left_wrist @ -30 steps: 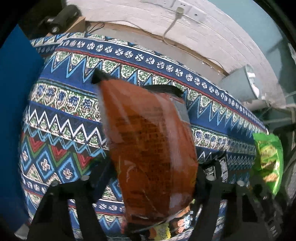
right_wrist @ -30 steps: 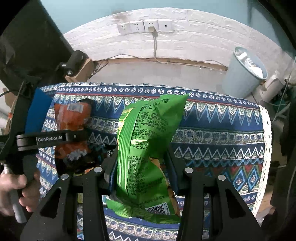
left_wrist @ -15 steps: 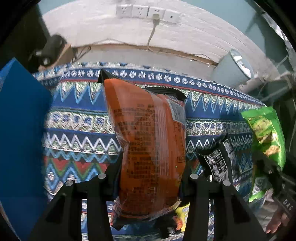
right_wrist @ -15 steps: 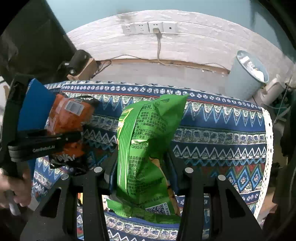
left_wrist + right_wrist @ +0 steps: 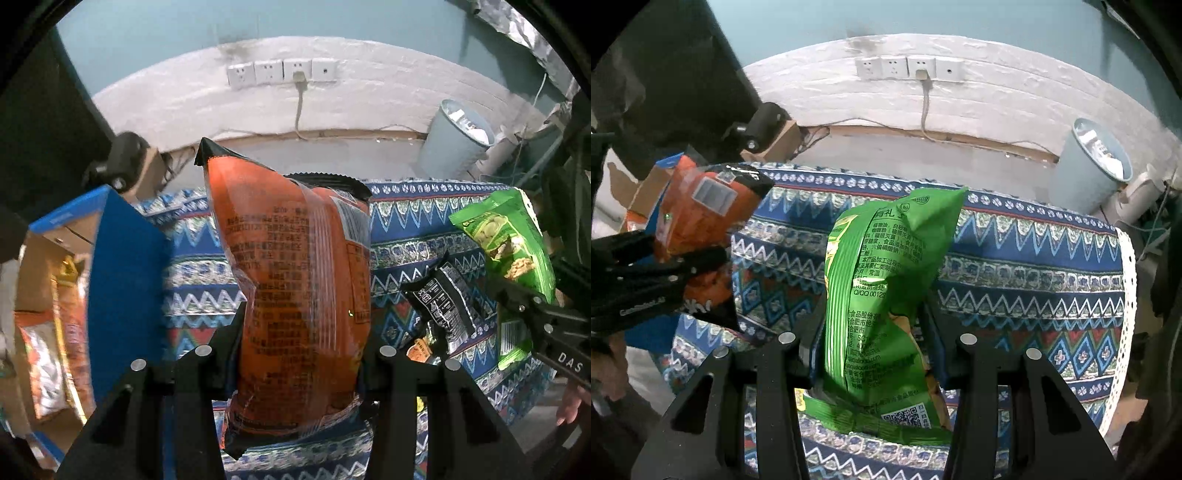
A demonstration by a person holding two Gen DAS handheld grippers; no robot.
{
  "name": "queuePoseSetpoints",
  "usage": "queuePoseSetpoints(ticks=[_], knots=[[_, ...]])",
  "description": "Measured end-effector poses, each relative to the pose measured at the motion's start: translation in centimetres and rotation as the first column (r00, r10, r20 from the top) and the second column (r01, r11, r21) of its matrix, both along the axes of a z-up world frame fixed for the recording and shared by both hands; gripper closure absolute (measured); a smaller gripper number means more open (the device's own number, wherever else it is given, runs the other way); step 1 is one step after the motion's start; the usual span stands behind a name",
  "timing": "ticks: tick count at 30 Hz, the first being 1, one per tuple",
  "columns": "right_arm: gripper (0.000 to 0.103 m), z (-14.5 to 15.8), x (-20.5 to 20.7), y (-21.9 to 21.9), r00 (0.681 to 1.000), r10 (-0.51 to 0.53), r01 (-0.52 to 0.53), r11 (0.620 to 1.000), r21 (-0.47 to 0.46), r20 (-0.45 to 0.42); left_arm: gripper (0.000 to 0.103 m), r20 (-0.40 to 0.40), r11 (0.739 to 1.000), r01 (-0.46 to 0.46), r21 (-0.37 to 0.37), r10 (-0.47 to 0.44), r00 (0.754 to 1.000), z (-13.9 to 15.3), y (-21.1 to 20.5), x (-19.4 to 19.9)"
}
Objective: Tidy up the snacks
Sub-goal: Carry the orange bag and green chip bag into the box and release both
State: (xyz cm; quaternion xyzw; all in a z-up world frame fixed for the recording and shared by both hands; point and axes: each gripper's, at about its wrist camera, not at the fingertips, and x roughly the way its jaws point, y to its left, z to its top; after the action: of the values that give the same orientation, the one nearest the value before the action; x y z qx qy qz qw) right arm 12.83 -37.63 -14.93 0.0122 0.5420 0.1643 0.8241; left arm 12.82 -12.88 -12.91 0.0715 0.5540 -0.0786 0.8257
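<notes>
My left gripper is shut on an orange snack bag, which stands upright between its fingers, lifted off the patterned tablecloth. In the right wrist view the same orange snack bag hangs at the left in the left gripper. My right gripper is shut on a green snack bag, also upright above the cloth. From the left wrist view the green snack bag shows at the far right.
A black snack packet lies on the cloth, with a small orange-yellow packet beside it. A blue-sided cardboard box holding snack bags stands at the left. A grey waste bin sits on the floor beyond the table.
The left gripper has closed on the orange bag, lifted it off the cloth and rolled; the blue box has come into view at left. The right gripper with the green bag shifted slightly.
</notes>
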Motion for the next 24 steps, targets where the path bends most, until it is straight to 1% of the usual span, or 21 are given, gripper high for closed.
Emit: queuePoseSetpoints(ticks=[4, 7, 17, 21, 24], knots=[[0.059, 1.1, -0.4, 0.9, 1.000, 0.014, -0.014, 1.000, 0.012, 0.020, 0.056, 0.047, 0.999, 0.026, 0.034, -0.028, 0.999, 1.7, 0.5, -0.9], [0.059, 2.1, -0.7, 1.6, 0.999, 0.027, -0.028, 0.999, 0.024, 0.039, 0.056, 0.073, 0.999, 0.031, 0.038, -0.034, 0.997, 3.0, 1.2, -1.5], [0.059, 4.9, -2.0, 4.3, 0.992, 0.087, -0.092, 0.995, 0.047, 0.088, 0.056, 0.114, 0.998, 0.037, 0.058, -0.044, 0.992, 6.1, 4.5, -3.6], [0.059, 5.7, -2.6, 5.4, 0.988, 0.115, -0.121, 0.991, 0.054, 0.106, 0.056, 0.134, 0.997, 0.039, 0.071, -0.048, 0.990, 7.3, 6.5, -4.4], [0.059, 6.3, -3.1, 6.6, 0.983, 0.134, -0.142, 0.988, 0.058, 0.122, 0.056, 0.154, 0.997, 0.025, 0.069, -0.035, 0.987, 8.1, 8.1, -4.9]])
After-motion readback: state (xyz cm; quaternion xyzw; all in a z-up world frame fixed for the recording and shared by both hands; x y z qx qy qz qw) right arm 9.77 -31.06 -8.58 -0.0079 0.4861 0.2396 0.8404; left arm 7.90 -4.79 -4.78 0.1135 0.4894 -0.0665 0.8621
